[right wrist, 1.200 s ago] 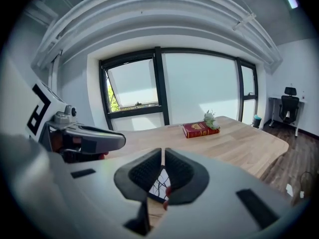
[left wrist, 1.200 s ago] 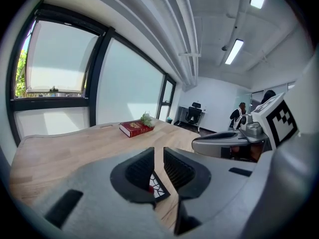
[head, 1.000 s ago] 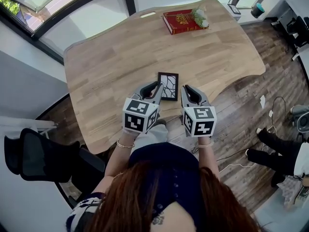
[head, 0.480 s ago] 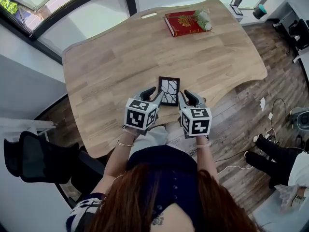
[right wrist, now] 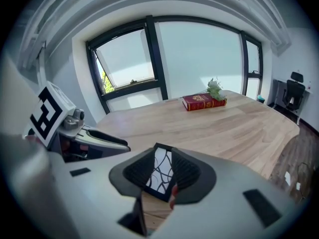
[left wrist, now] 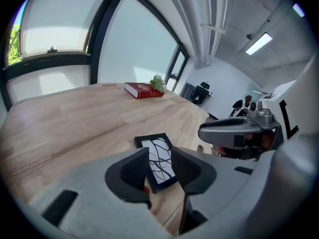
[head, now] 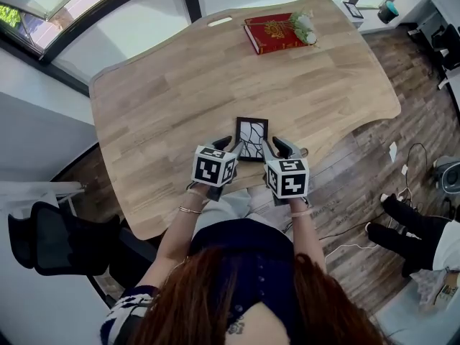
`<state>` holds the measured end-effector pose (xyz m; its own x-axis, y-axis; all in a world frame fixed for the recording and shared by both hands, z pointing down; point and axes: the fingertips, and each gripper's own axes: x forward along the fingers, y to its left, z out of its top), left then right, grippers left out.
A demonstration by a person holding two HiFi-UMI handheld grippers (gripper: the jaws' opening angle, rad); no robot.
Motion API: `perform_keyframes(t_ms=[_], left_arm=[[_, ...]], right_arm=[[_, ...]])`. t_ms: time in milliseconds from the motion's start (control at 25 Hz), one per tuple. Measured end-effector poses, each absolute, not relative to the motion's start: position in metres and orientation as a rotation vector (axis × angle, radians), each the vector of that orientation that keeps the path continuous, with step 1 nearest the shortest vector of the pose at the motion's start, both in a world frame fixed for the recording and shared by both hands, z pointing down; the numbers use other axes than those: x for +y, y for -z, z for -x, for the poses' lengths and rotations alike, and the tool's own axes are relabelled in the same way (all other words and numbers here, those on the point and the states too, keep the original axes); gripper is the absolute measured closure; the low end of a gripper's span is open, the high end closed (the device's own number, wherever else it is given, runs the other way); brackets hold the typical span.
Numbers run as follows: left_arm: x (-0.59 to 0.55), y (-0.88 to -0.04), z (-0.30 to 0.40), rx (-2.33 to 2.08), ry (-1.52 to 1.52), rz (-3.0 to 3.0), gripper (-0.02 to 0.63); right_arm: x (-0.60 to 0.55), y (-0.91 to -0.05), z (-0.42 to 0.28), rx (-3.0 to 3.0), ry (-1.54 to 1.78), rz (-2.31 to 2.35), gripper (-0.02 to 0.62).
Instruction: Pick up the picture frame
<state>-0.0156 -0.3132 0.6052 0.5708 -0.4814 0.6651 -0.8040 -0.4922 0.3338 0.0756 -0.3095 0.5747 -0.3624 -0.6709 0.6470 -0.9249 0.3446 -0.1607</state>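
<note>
Picture frame [head: 251,136] lies flat near the wooden table's [head: 165,92] front edge. I hold the left gripper [left wrist: 160,167] and right gripper [right wrist: 163,176] at its near corners. Both jaws have just been opening and grip nothing. I judge they are set to pinch opposite sides.

A big light wooden table with wavy edges [head: 180,85] fills the middle. At its far end lies a thick red book [head: 272,33]. A small bunch of pale flowers [head: 303,26] rests on the book's right end. A black office chair [head: 65,239] stands left of the table. On the dark wooden floor [head: 410,121] at the right are a person's dark legs and shoes [head: 410,225]. Big windows with black frames [right wrist: 199,59] stand behind the table.
</note>
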Motion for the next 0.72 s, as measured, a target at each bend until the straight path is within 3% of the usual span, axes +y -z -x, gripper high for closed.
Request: perform_keyframes(t_ms=[720], left_arm=[[-0.314,-0.67,0.015,-0.936,-0.772,-2.016,0.456]], right_arm=[[-0.314,-0.649,-0.08,-2.005,-0.85,-1.3,0.479]])
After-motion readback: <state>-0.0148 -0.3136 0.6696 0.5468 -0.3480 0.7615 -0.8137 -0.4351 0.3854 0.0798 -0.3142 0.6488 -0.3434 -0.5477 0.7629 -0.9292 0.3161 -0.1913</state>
